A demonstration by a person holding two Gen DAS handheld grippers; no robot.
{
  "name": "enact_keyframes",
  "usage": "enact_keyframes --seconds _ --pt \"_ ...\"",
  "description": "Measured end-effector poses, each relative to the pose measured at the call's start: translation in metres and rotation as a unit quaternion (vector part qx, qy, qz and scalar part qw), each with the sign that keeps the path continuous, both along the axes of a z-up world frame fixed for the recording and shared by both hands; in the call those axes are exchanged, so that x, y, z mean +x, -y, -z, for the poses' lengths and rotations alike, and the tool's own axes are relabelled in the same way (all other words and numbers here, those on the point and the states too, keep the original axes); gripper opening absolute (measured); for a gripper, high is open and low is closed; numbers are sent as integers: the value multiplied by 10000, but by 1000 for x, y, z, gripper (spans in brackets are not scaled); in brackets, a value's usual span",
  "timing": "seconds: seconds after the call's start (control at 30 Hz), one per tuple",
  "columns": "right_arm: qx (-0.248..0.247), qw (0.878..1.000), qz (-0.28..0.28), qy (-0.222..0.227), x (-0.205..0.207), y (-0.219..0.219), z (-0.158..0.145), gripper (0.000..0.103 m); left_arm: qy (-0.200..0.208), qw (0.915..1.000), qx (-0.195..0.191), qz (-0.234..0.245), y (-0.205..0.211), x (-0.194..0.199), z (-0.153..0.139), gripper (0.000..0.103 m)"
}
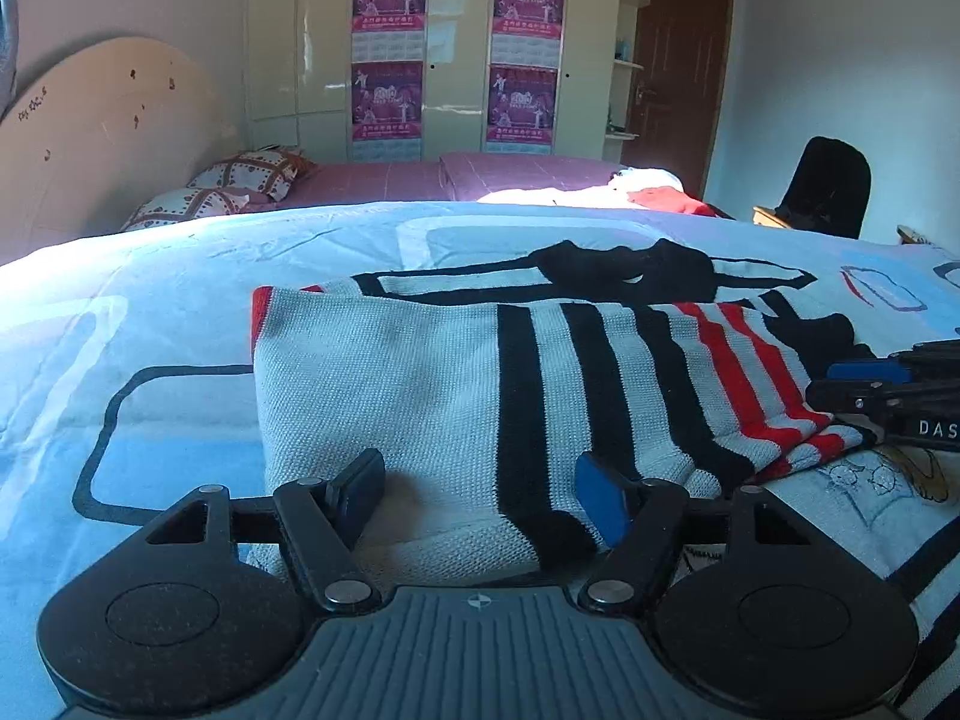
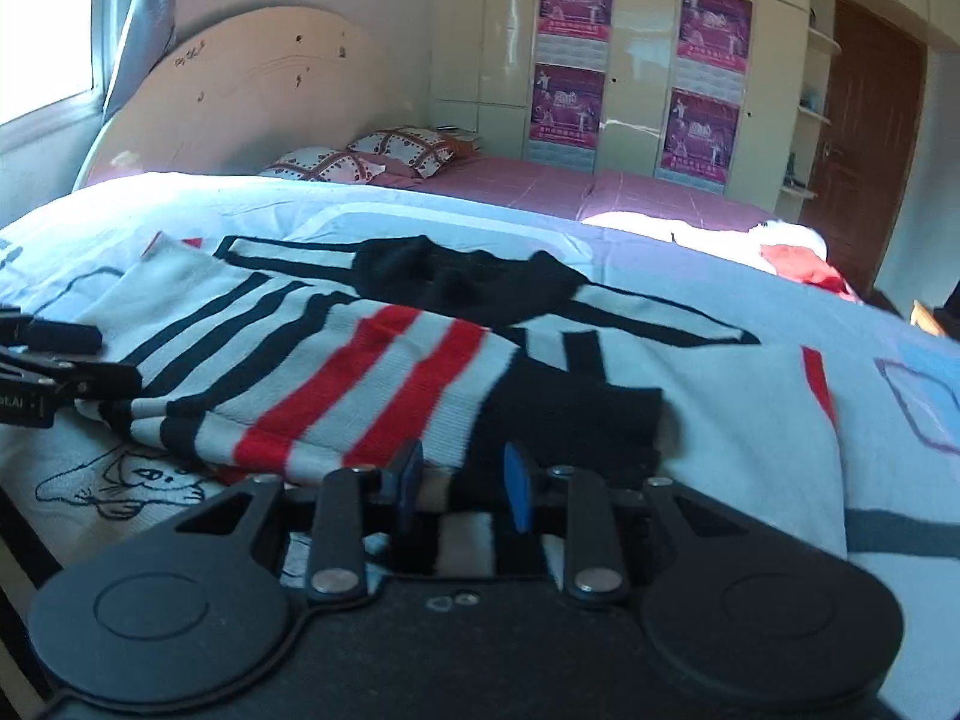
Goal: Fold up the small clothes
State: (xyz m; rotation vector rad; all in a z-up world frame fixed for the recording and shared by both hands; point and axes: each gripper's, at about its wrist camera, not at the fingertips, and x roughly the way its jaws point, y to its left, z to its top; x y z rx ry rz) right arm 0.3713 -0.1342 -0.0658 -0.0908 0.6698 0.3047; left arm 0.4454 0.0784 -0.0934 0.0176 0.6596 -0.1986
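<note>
A small knit sweater (image 1: 420, 384), white with black and red stripes and a black collar, lies partly folded on the bed; it also shows in the right wrist view (image 2: 384, 372). My left gripper (image 1: 480, 489) is open, its fingers either side of the sweater's near white edge. My right gripper (image 2: 462, 483) is open by a narrower gap at the sweater's near striped edge, with fabric between the pads (image 2: 516, 489). Each gripper shows from the side in the other's view: the right one at the sweater's right edge (image 1: 888, 390), the left one at its left edge (image 2: 54, 372).
The sweater lies on a pale blue printed bedspread (image 1: 150, 312) with cat drawings (image 2: 138, 480). Beyond are a pink mattress with pillows (image 1: 240, 186), a headboard (image 1: 102, 138), a wardrobe with posters (image 1: 456, 54), red and white clothes (image 1: 660, 192), a black chair (image 1: 828, 186) and a door (image 1: 678, 72).
</note>
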Motion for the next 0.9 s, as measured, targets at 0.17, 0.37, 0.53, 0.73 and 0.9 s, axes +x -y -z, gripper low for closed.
enact_keyframes --seconds 0.17,0.37,0.53,0.73,0.9 --pt "342 9992 61 206 20 -9 -18 28 312 9994 113 66 -5 27 -21 71" --pt "422 9990 -154 -16 65 -62 -6 27 -233 9986 460 117 -5 105 -8 71" --pt "10 9999 133 41 62 -48 6 27 -297 9991 298 -74 -17 111 3 81" --pt "506 9979 153 372 51 -2 -22 28 31 9997 215 -127 -3 104 -19 81" --pt "556 9876 1360 553 51 75 -35 23 108 9955 -689 638 66 101 -41 81"
